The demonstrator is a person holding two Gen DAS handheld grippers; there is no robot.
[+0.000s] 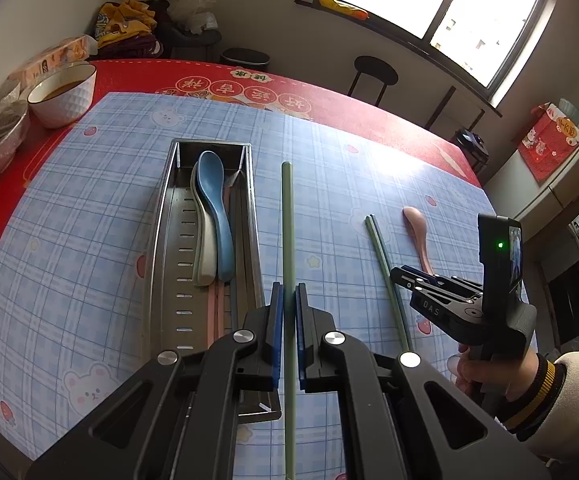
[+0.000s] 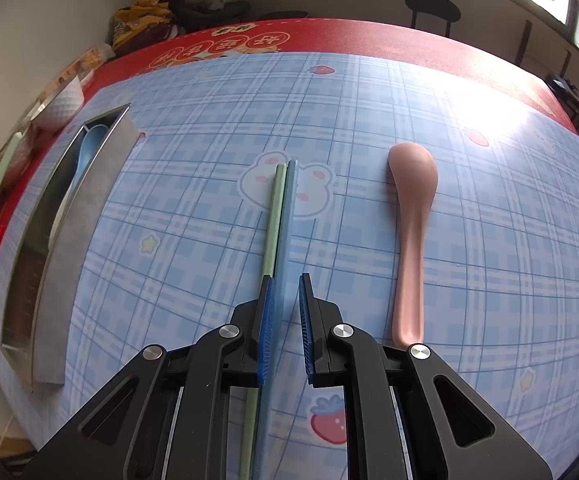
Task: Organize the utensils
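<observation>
Left claw (image 1: 288, 300) is pinching a green chopstick (image 1: 287, 216) between nearly closed blue pads, just right of the steel tray (image 1: 165, 264), which is holding a blue spoon (image 1: 215, 208) over a pale one. Right claw (image 1: 399, 274) is hovering by two more chopsticks (image 1: 385, 264) and a pink spoon (image 1: 417, 232). Right wrist view: right claw (image 2: 286, 296) is gaping slightly, empty, straddling the green and blue chopsticks (image 2: 279, 216) lying together on the checked surface (image 2: 489, 240); pink spoon (image 2: 411, 216) is lying nearby, to their right.

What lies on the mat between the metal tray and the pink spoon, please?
Between the metal tray and pink spoon, the right wrist view shows two chopsticks lying together.
</observation>
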